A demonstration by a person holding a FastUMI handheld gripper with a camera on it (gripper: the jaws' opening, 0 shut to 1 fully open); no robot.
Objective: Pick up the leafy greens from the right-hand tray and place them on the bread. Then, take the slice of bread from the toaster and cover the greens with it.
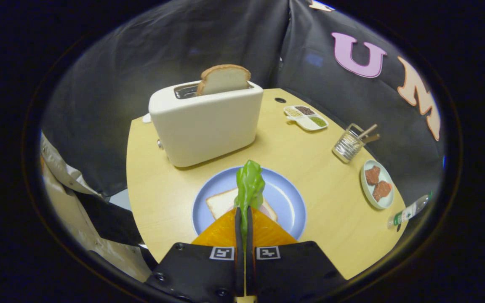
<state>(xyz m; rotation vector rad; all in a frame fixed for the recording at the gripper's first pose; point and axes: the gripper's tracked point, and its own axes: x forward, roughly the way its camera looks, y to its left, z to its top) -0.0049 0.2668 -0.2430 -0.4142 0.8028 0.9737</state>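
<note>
My gripper (pixel 243 212) is shut on a green leaf (pixel 249 185), which sticks up ahead of the fingertips. It hangs above a blue plate (pixel 286 198) holding a slice of white bread (pixel 221 201) with something pink on it, partly hidden behind the fingers. Beyond the plate stands a white toaster (pixel 204 122) with a second bread slice (pixel 224 79) poking out of its slot.
To the right of the plate sit a small green tray (pixel 383 204) with two brown patties, a wire holder (pixel 347 146) with sticks, a divided condiment dish (pixel 306 117) and a lying bottle (pixel 409 210). A person's sleeve (pixel 63 174) is at the table's left edge.
</note>
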